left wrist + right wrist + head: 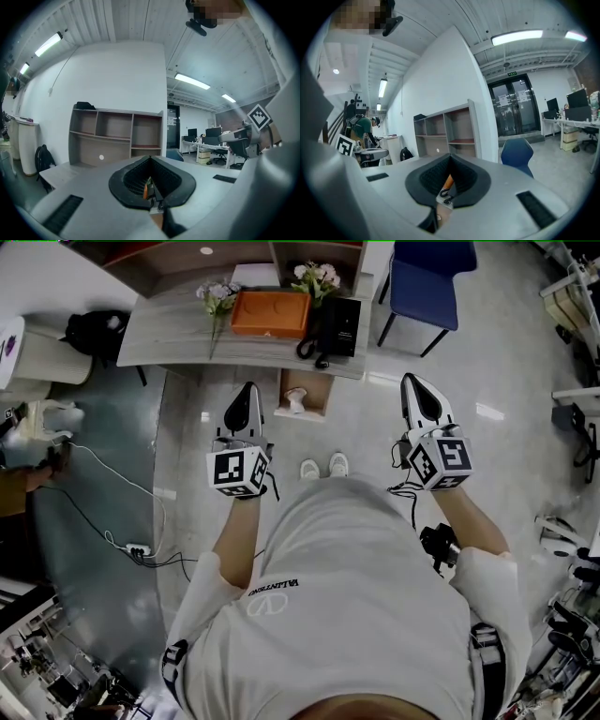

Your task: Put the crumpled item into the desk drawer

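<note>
We are holding the left gripper (247, 392) level before the desk's (178, 334) near edge, its jaws pressed together on nothing. The white crumpled item (297, 401) is lying in the open drawer (319, 390) under that edge. We are holding the right gripper (415, 386) likewise closed and empty.

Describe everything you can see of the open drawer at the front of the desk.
The desk drawer stands pulled open from under the front edge of the grey desk, toward the person's white shoes. Seen from above, it is a shallow rectangular box that looks like brown wood. A white crumpled item lies inside it, toward the left. Nothing else appears to touch the drawer.
</note>
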A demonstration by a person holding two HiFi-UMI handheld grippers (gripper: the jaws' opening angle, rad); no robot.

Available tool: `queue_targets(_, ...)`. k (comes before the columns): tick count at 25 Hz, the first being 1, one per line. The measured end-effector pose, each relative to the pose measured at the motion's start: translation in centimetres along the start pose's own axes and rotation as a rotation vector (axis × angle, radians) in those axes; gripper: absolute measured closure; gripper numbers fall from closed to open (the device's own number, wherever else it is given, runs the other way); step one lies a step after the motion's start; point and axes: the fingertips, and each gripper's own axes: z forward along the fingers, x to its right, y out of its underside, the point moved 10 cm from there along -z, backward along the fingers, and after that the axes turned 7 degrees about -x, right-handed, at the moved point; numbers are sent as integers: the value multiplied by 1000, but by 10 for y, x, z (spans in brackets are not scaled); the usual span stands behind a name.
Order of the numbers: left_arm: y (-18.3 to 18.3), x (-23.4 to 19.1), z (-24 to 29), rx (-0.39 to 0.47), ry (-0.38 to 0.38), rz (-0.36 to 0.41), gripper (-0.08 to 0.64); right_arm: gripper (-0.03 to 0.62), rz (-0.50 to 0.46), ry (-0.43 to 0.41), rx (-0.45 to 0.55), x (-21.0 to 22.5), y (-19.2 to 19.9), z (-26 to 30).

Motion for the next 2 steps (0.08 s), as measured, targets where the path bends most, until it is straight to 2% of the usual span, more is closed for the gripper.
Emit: queue_targets(2,0,0,0,0,-1,0,558,594,-2,-2,2,-1,-1,0)
